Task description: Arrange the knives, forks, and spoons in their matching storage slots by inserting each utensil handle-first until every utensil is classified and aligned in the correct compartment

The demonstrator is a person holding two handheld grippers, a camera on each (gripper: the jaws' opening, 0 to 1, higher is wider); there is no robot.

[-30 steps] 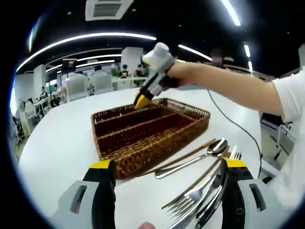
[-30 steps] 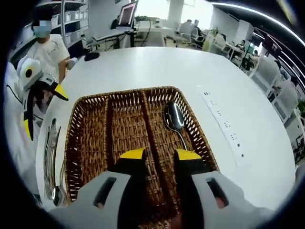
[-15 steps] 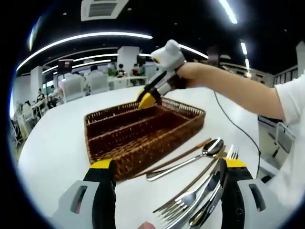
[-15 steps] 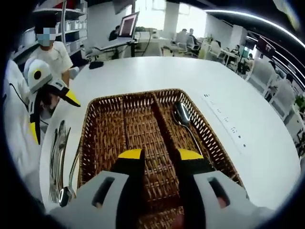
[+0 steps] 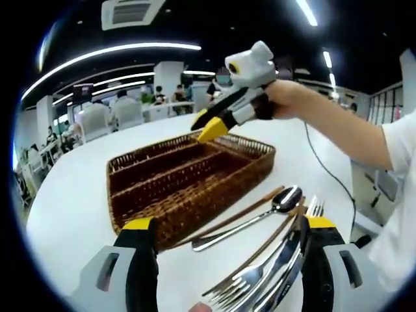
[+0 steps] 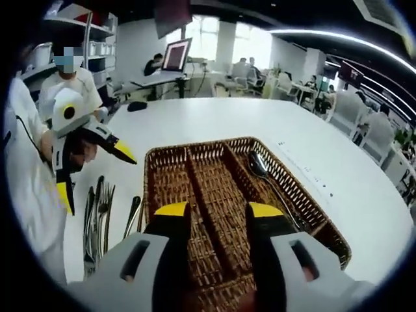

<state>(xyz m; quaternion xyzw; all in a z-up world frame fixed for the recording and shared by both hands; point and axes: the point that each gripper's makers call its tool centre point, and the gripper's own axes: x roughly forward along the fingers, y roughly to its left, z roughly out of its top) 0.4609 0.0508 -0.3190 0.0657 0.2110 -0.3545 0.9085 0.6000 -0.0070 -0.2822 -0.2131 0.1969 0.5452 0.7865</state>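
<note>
- Large white table, smooth and matte, round at its far edge, in an open office room with long ceiling light strips, white chairs, desks and a monitor far behind.
- On the table, a brown woven basket, rectangular, of rough wicker with low walls, split by two woven dividers into three long slots.
- In the right gripper view, same basket just past the jaw tips; inside its right slot one shiny metal spoon, bowl toward the far end, lying along the slot.
- Just beside the basket, loose on the table, a group of utensils: a polished spoon with oval bowl, a fork with thin tines, more forks and thin brown handles overlapping; exact count of pieces hard to tell.
- Same group in the right gripper view as a row of dark slim utensils left of the basket.
- Left gripper low over the table, grey body with yellow-capped black tips, jaws wide apart and holding nothing, with the pile between them and against the right tip.
- Right gripper above the near end of the basket, jaws apart, nothing between them.
- In the left gripper view, right gripper in a hand above the far corner of the basket.
</note>
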